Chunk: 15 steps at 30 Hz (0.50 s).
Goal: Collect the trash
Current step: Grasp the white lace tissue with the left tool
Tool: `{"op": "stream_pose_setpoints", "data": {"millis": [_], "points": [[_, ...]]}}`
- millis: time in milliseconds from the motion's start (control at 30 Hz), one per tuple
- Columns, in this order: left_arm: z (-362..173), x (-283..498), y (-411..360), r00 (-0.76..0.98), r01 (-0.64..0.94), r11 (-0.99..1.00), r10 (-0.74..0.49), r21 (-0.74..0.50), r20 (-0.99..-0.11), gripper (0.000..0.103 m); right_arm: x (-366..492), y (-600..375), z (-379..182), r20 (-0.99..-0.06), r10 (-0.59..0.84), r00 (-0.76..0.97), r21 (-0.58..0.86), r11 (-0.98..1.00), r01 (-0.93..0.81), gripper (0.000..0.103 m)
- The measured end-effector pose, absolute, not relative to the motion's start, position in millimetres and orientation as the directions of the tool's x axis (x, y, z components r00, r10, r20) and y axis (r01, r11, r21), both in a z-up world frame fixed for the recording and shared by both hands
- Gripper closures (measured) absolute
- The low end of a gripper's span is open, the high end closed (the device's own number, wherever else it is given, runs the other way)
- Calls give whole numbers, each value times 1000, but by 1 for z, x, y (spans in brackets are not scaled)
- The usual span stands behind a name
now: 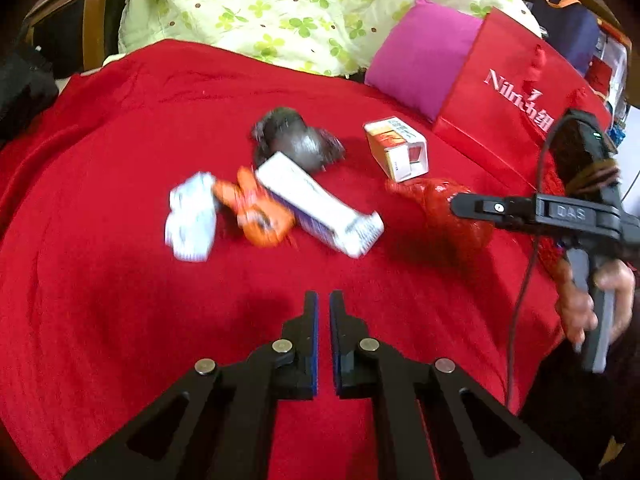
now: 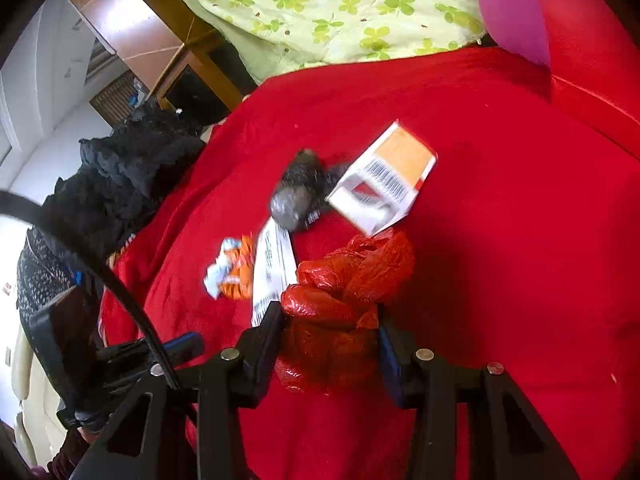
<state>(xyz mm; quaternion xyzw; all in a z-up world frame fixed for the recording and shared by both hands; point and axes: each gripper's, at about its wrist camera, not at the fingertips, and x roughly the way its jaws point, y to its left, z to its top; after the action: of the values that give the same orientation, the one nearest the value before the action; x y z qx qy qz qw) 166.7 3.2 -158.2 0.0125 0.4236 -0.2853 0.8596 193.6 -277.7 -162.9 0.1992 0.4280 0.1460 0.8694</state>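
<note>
Trash lies scattered on a red blanket [image 1: 120,160]: crumpled white paper [image 1: 190,220], an orange wrapper [image 1: 252,212], a long white box [image 1: 316,208], a dark grey wad [image 1: 296,140] and a small orange-and-white box [image 1: 396,148]. My left gripper [image 1: 324,300] hovers in front of them, shut with nothing between its pads. At the right, my right gripper [image 1: 460,202] is shut on a crumpled red plastic bag [image 1: 444,216]. In the right wrist view the red plastic bag [image 2: 344,280] bulges between the fingers of the right gripper [image 2: 330,316], with the small box [image 2: 384,184] just beyond.
A red paper shopping bag [image 1: 516,96] stands at the back right beside a pink pillow [image 1: 420,56]. A green clover quilt [image 1: 300,8] covers the back. Dark clothing [image 2: 120,176] is heaped at the blanket's left edge. A hand [image 1: 600,300] and cable are at the right.
</note>
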Motion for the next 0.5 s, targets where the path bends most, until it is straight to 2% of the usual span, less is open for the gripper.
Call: {"op": "stream_pose_setpoints", "data": {"millis": [100,200,233,267,333,500], "points": [[-157,169,13,526,434,886,-398,-165,-752,98,184,-279,-171,-708,429,561,469,880,-82,56],[-154,193,29,546,334,927,-337,-170,-767,95,174,-276,-171,-710,439,550,471,877,-92,56],[-152,203,33,555,310,935,-327,-175,-765,89,170,-275,-170,-707,442,552,472,876,-97,56],[-152,212,36,564,292,941,-312,-169,-765,75,166,-274,-169,-703,445,555,474,875,-102,56],[-152,230,36,587,247,959,-261,-137,-767,53,159,-273,-164,-688,456,565,481,869,-115,56],[-165,266,16,565,269,959,-233,-90,-791,51,157,-274,-164,-677,456,578,483,868,-119,56]]}}
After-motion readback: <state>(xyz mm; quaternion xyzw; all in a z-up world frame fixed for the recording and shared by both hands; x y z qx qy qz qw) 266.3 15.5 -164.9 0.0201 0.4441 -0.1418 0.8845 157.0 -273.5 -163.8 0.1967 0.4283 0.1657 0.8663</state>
